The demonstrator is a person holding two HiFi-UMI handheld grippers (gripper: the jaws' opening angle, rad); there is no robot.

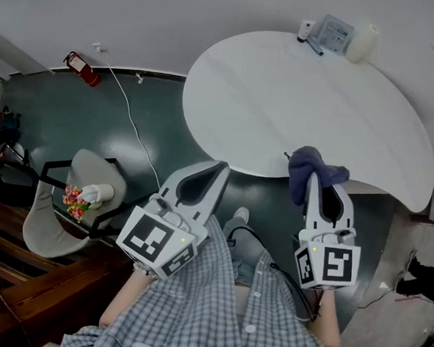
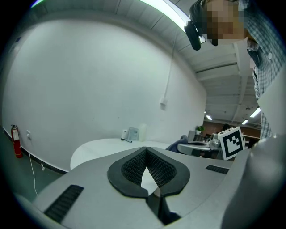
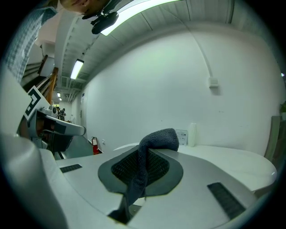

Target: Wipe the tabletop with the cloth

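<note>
A dark blue cloth [image 1: 315, 167] hangs bunched over the tips of my right gripper [image 1: 314, 180], which is shut on it just above the near edge of the white rounded table [image 1: 303, 101]. In the right gripper view the cloth [image 3: 154, 143] drapes from the jaw tips down between the pads, with the table [image 3: 232, 161] beyond. My left gripper [image 1: 220, 165] hovers off the table's near-left edge, over the floor. Its jaws are shut with nothing held; in the left gripper view [image 2: 145, 150] the tips meet and the table [image 2: 100, 147] lies ahead.
At the table's far edge stand a small bottle [image 1: 306, 28], a flat packet [image 1: 335, 33] and a white roll [image 1: 363, 42]. A grey chair [image 1: 55, 213] holding a colourful item is at the left. A fire extinguisher [image 1: 83, 68] and a white cable [image 1: 131, 122] lie by the wall.
</note>
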